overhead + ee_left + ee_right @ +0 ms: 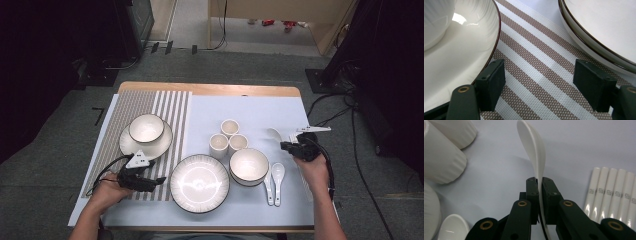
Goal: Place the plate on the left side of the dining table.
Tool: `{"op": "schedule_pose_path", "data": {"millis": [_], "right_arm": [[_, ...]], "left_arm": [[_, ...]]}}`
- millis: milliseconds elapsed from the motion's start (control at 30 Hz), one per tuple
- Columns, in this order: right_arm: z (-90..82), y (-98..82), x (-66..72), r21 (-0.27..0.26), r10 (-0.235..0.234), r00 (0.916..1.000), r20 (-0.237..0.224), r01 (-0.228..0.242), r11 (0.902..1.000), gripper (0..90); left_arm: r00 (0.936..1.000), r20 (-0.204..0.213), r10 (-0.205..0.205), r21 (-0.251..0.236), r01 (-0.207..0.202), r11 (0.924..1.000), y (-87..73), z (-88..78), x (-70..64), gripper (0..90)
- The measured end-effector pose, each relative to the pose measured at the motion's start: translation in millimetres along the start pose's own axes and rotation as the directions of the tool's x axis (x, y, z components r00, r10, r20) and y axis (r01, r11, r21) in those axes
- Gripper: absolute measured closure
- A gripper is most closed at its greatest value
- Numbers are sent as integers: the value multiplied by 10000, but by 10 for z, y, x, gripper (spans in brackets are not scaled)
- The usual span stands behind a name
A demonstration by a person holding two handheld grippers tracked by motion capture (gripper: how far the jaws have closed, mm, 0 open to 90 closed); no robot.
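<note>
White ceramic, thin and glossy, is pinched edge-on between the black jaws of the right gripper point(539, 185): a spoon point(534, 150), clamped tight by its handle, with the bowl end rising beyond the pads and clear of the pale tablecloth point(260, 107). From above, that gripper point(288, 146) sits at the right side of the table, and the spoon point(274, 134) points toward the three small ribbed cups point(228, 137). Just beside it in the right gripper view lies a row of white chopsticks point(610, 192), and two more spoons point(274, 181) rest on the cloth next to the large bowl point(249, 165). Over on the other side, the left gripper point(539, 83) hangs low over the striped placemat point(536, 52) with its jaws standing wide and nothing between them, one pad just at the rim of the saucer point(461, 52) that carries a small bowl point(146, 128), the other near the big plate point(200, 183). The worry, to my eye, is the grip on that spoon: glazed ceramic held on a narrow edge could swivel or slip if the hand tilts, and a drop would land it among the cups. The left pad could also nudge the saucer rim if it closes where it is.
</note>
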State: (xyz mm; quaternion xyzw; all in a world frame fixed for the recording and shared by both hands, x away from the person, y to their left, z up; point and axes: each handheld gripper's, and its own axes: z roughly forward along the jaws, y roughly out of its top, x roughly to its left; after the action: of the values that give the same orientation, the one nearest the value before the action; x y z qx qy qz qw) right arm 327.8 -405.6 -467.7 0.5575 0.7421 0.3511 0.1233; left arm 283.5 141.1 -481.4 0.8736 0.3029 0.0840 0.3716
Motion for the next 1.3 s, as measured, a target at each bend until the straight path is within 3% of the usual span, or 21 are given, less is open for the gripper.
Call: {"op": "schedule_pose_path", "data": {"millis": [267,367,567,700,800,900,1000,1300], "right_arm": [[-33,7,14,49,-83,9999,-138,83,10000,850],[-54,4,8,50,1,9998,-190,-1,10000,850],[-96,3,22,9,-28,9994,-337,28,10000,850],[-115,1,31,9,-79,9992,-403,79,10000,850],[-133,2,51,-9,-119,9988,-484,118,9999,850],[-151,6,65,-31,-157,9984,-551,155,9999,850],[-178,12,81,-96,-172,9981,-593,167,9998,851],[-227,38,123,-179,-331,9969,-715,319,9993,850]], "left_arm": [[9987,302,-412,69,410,9991,34,-36,33,275],[9983,334,-471,-216,478,9986,49,-69,27,331],[9988,342,-338,-109,342,9994,116,-116,13,318],[9963,526,-679,-6,681,9977,160,-124,25,289],[9971,484,-593,-38,595,9982,180,-131,18,282],[9948,845,-565,-235,586,9980,191,-147,21,271],[9942,894,-597,-356,631,9974,219,-156,11,270],[9971,670,-355,-424,384,9984,332,-153,-8,271]]}}
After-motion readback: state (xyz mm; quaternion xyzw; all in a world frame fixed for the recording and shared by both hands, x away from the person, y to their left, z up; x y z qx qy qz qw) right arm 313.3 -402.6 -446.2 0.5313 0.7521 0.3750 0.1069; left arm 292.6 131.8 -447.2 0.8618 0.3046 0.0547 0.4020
